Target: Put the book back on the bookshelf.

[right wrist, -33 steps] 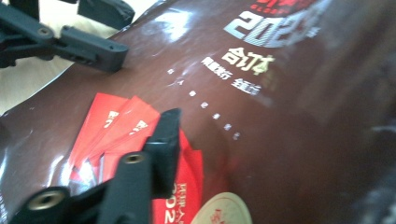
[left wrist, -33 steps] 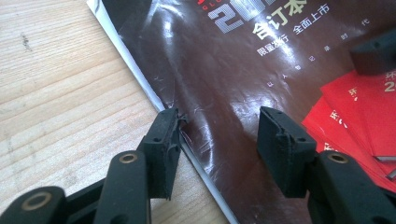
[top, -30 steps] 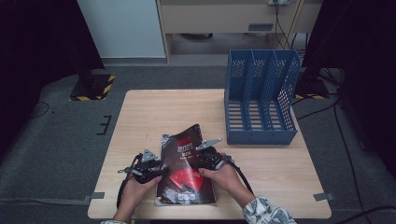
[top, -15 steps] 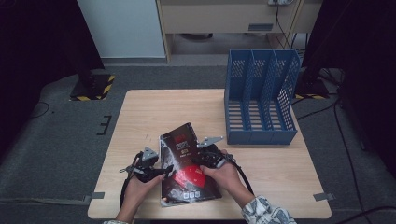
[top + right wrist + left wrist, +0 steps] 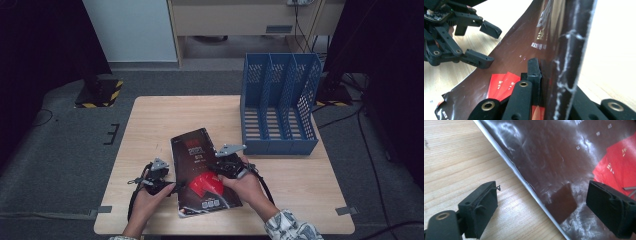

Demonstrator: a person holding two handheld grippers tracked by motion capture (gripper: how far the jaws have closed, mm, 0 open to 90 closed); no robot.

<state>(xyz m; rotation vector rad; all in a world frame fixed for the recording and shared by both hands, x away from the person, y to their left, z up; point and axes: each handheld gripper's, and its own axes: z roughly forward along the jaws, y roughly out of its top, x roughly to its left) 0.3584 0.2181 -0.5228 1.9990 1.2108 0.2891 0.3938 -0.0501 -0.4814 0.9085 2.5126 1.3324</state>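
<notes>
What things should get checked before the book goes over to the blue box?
1. Right gripper shut on the book: ok, its jaws pinch the book's right edge.
2. Left gripper let go: ok, its jaws have just been opening and stand apart, one over the table, one over the cover, neither pressing.
3. Book off the table: not ok, its right side is tilted up while the left edge looks to rest on the wood.
4. Blue file holder upright with free slots: ok, all three look empty.
5. Way to the holder free: ok, bare wood between.
</notes>
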